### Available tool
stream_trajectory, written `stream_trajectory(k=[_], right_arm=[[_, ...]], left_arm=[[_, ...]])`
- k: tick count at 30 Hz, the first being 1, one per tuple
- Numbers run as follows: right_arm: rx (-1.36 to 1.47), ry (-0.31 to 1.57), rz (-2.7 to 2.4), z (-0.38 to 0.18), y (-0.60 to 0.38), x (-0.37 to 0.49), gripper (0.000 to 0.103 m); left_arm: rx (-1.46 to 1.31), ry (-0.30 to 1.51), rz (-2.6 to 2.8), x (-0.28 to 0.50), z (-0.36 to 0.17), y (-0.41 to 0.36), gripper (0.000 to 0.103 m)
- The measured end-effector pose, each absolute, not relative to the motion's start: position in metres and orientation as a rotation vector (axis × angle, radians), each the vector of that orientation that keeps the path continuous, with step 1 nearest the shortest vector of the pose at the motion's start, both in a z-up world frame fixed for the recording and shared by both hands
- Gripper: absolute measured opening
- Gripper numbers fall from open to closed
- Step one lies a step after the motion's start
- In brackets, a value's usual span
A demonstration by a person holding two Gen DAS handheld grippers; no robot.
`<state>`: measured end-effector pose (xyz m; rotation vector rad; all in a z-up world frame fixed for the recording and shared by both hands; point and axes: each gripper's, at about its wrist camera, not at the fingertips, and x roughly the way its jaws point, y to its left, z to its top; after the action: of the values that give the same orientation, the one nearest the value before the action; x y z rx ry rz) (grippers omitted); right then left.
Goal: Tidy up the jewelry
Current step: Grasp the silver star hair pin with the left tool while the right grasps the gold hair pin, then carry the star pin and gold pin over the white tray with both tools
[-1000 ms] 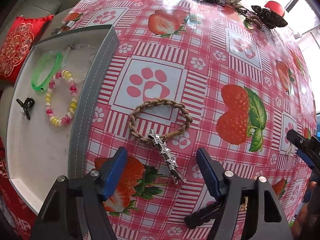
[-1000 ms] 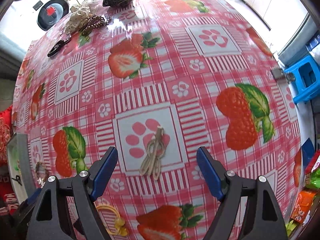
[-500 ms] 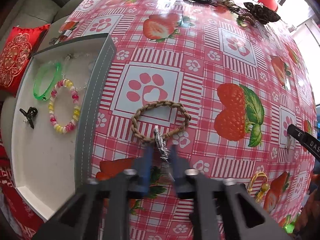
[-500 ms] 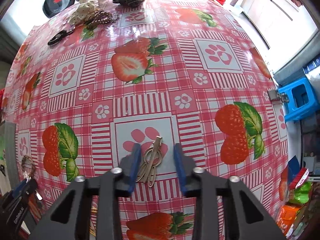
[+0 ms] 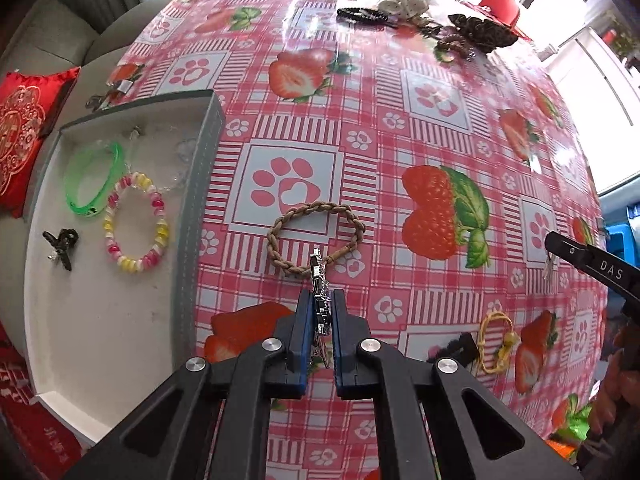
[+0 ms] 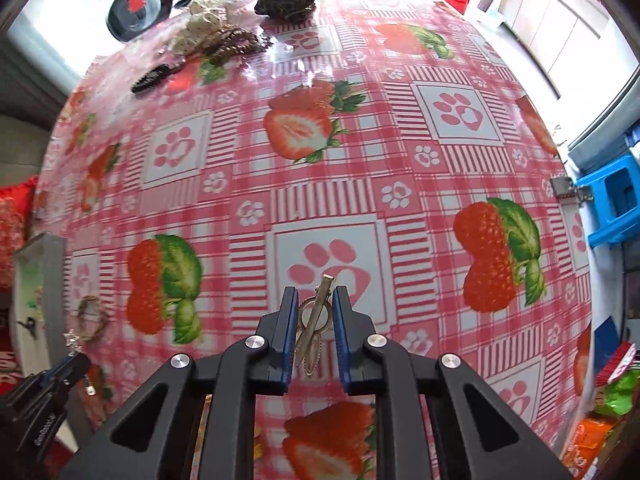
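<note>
My left gripper [image 5: 321,300] is shut on a silver star hair clip [image 5: 319,280], held just above the strawberry tablecloth. A braided tan bracelet [image 5: 316,208] lies right beyond the clip's tip. The grey-walled white tray [image 5: 192,216] to the left holds a green bangle [image 5: 72,196], a pink-yellow beaded bracelet [image 5: 160,220] and a small black clip [image 5: 62,242]. My right gripper [image 6: 315,291] has its jaws closing, and both pads press on a bronze hair clip [image 6: 320,304] over a paw-print square. The left gripper [image 6: 60,368] shows at that view's lower left.
A yellow cord bracelet [image 5: 496,340] and a black piece [image 5: 456,344] lie on the cloth near the front right. Hair ties and accessories [image 5: 404,0] are piled at the far end beside a red hat [image 5: 500,6]. A blue stool [image 6: 612,204] stands off the table's right edge.
Both grippers went from wide open to closed around their clips. The left one has risen, and the star clip has come off the cloth with it.
</note>
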<state>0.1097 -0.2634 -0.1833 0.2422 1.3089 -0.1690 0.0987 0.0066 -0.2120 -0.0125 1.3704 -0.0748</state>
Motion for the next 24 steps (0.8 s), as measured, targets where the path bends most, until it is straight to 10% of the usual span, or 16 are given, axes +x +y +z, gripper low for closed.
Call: stream_trajectory(k=[24], right_arm=[[0.273,1.300,0.053,-0.139,-0.171,0.094,0.019]], left_arm=[[-0.063,1.279,-0.033,0.064,-0.167,0.092,0.015]])
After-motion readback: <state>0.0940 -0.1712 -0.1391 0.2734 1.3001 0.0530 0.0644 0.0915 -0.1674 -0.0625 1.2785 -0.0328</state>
